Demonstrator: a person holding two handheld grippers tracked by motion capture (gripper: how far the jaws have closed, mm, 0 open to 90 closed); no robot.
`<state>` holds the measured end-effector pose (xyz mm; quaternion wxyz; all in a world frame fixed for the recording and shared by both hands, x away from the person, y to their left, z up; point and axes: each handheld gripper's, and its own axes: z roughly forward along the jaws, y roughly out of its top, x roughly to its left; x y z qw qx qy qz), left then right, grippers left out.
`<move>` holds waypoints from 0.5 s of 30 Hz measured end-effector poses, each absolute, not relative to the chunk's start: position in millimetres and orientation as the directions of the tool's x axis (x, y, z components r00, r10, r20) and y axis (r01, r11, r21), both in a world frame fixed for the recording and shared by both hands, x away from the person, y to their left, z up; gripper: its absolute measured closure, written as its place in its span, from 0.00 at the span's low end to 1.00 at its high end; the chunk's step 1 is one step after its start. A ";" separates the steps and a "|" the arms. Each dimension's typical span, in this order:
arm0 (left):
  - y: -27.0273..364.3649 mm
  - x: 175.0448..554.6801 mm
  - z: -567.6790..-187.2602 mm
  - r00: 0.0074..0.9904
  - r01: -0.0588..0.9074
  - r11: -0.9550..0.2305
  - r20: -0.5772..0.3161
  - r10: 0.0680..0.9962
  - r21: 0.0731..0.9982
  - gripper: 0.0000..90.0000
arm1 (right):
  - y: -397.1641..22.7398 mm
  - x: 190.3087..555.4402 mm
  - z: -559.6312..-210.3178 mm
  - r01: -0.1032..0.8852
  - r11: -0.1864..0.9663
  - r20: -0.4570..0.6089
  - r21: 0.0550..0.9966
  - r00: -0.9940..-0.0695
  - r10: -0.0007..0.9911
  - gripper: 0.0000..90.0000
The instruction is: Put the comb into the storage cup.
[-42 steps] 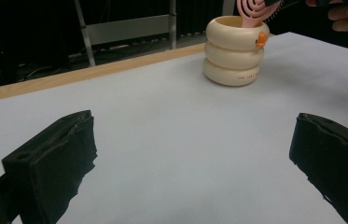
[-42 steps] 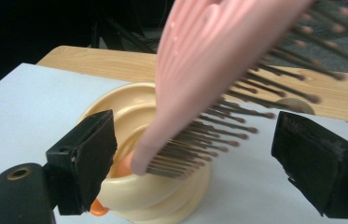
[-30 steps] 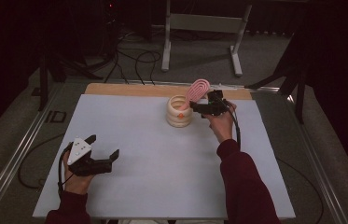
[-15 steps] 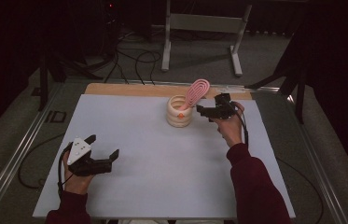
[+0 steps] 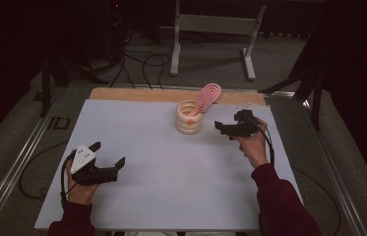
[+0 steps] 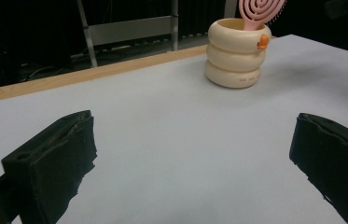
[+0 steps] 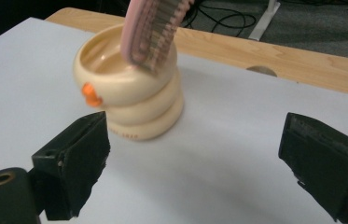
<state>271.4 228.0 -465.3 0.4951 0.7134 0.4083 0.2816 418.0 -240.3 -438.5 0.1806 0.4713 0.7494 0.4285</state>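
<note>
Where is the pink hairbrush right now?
In the high view the pink hairbrush stands tilted in the cream ringed cup near the table's far edge, just left of the open right gripper.

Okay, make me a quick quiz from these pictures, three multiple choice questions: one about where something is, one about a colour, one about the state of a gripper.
1. Where is the pink hairbrush?
A. Flat on the white table top
B. Standing in the cream ringed cup
C. Held in the left gripper

2. What colour is the small knob on the cup's side?
A. Orange
B. Green
C. Black

3. How does the right gripper stand?
A. Shut on the brush
B. Shut on the cup
C. Open, beside the cup

Answers: 1 B, the brush head leans out over the cup's rim. 2 A, the right gripper view shows it orange. 3 C, its jaws stand wide apart with nothing between them.
</note>
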 end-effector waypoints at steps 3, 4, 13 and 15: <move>228.8 271.6 -464.9 0.508 0.306 -0.177 -0.003 0.861 0.935 0.01 | -246.7 404.1 -441.9 0.548 0.193 0.131 0.814 -0.496 0.858 0.09; 228.8 271.5 -464.8 0.508 0.306 -0.178 -0.002 0.862 0.935 0.01 | -247.8 400.2 -442.4 0.541 0.205 0.116 0.816 -0.500 0.859 0.09; 229.4 271.0 -462.9 0.506 0.302 -0.179 0.002 0.862 0.936 0.01 | -255.0 363.8 -445.2 0.474 0.235 0.049 0.849 -0.512 0.857 0.09; 229.4 271.0 -462.9 0.506 0.302 -0.179 0.002 0.862 0.936 0.01 | -255.3 356.9 -446.5 0.461 0.244 0.031 0.853 -0.512 0.858 0.09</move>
